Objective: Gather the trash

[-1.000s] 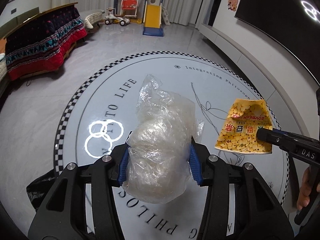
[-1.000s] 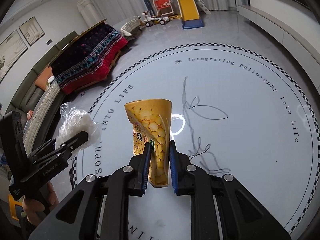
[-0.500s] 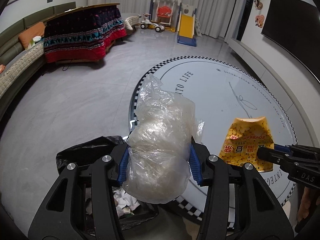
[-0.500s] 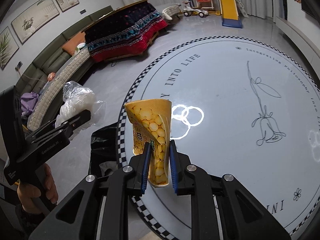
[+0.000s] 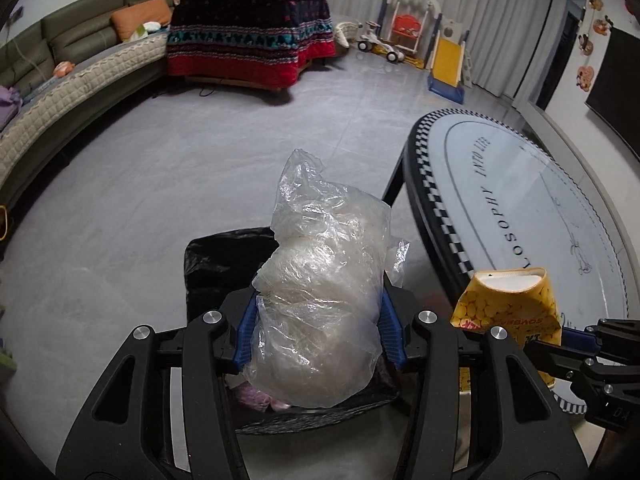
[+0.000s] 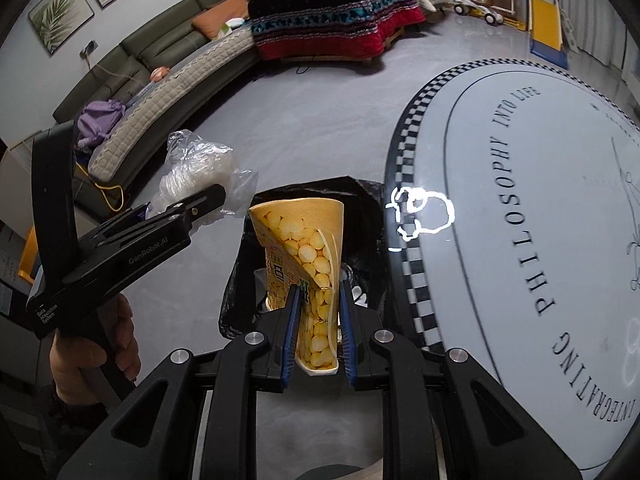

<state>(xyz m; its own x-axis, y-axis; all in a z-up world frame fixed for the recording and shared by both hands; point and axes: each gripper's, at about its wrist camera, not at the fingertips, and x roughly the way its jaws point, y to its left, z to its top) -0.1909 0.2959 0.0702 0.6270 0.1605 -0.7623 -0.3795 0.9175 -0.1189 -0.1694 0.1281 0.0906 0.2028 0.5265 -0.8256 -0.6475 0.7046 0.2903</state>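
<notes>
My left gripper point(image 5: 318, 330) is shut on a crumpled clear plastic bag point(image 5: 324, 288), held above a bin lined with a black trash bag point(image 5: 216, 264). In the right wrist view that plastic bag point(image 6: 196, 172) shows at the left. My right gripper point(image 6: 318, 334) is shut on a squashed yellow paper cup point(image 6: 304, 248) printed with soybeans, hanging over the black trash bag point(image 6: 364, 220). The cup point(image 5: 508, 304) also appears at the right of the left wrist view, over the table's edge. Some trash lies inside the bin.
A round white table point(image 5: 520, 200) with a checkered rim and black lettering stands right of the bin. Grey floor point(image 5: 200, 152) spreads beyond. A curved sofa point(image 5: 60, 92), a blanket-covered table point(image 5: 252, 40) and a toy slide point(image 5: 444, 56) stand far off. A hand point(image 6: 92, 352) grips the left tool.
Both grippers have swung left off the round table and now hang over the black-lined bin, each still holding its piece of trash.
</notes>
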